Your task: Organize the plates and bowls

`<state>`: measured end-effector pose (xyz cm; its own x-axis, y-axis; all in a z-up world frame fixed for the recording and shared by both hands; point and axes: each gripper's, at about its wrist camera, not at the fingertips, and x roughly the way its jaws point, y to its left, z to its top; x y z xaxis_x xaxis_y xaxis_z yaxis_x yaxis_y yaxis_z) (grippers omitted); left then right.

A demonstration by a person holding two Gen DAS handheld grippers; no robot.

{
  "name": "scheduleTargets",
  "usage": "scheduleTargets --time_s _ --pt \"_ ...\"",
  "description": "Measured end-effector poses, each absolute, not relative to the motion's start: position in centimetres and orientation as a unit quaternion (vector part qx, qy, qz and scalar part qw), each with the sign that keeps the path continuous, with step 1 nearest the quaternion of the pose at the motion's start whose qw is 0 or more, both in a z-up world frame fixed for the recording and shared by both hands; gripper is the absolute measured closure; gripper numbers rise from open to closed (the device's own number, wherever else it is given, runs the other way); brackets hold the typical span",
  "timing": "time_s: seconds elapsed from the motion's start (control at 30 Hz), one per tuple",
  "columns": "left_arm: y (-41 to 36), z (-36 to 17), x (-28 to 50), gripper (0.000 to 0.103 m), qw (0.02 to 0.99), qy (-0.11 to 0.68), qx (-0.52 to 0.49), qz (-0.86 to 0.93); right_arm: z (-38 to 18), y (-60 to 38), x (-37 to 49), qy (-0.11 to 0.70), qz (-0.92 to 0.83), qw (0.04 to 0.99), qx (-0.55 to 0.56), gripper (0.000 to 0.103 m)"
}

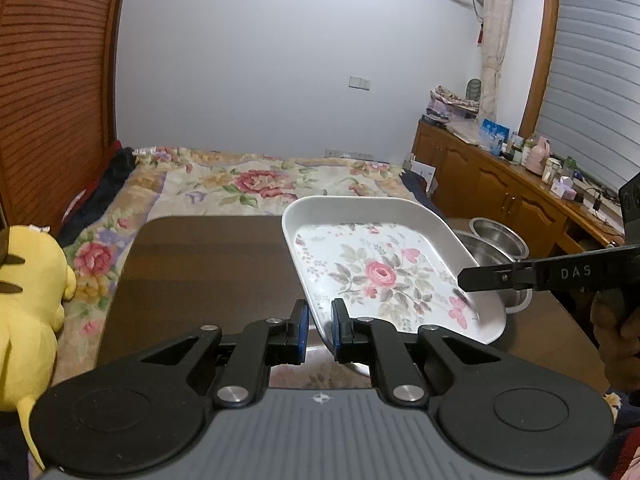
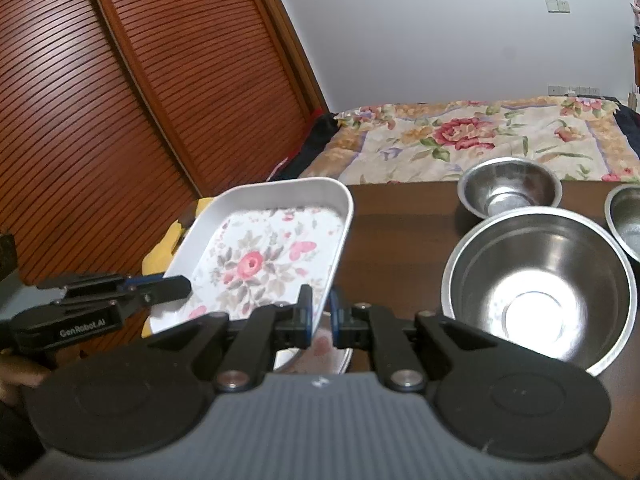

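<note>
A white square plate with a pink rose print (image 1: 372,272) (image 2: 260,252) hangs tilted above the brown table (image 1: 208,264), carried between both grippers. My left gripper (image 1: 320,326) is shut on its near left rim. My right gripper (image 2: 320,316) is shut on its right rim and shows in the left wrist view as a black finger (image 1: 480,278) over the plate's right edge. The left gripper (image 2: 172,288) reaches in from the left in the right wrist view. A large steel bowl (image 2: 540,288) and a smaller one (image 2: 510,192) stand on the table to the right.
Part of another white dish (image 2: 316,354) peeks out under the held plate. A third steel bowl (image 2: 626,216) sits at the right edge. A yellow plush toy (image 1: 28,300) lies left of the table, a bed with a floral quilt (image 1: 256,184) behind it. Wooden cabinets (image 1: 500,192) line the right wall.
</note>
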<state>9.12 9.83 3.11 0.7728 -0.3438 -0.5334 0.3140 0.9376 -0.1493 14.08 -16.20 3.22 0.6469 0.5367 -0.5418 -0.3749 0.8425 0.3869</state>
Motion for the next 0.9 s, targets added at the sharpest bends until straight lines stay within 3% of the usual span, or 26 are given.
scheduleTargets --time_s 0.9 --pt "11.0 -0.4 6.9 0.090 0.929 0.326 -0.045 -0.169 0.6 -15.2 11.3 0.355 0.259 0.892 0.104 0.093"
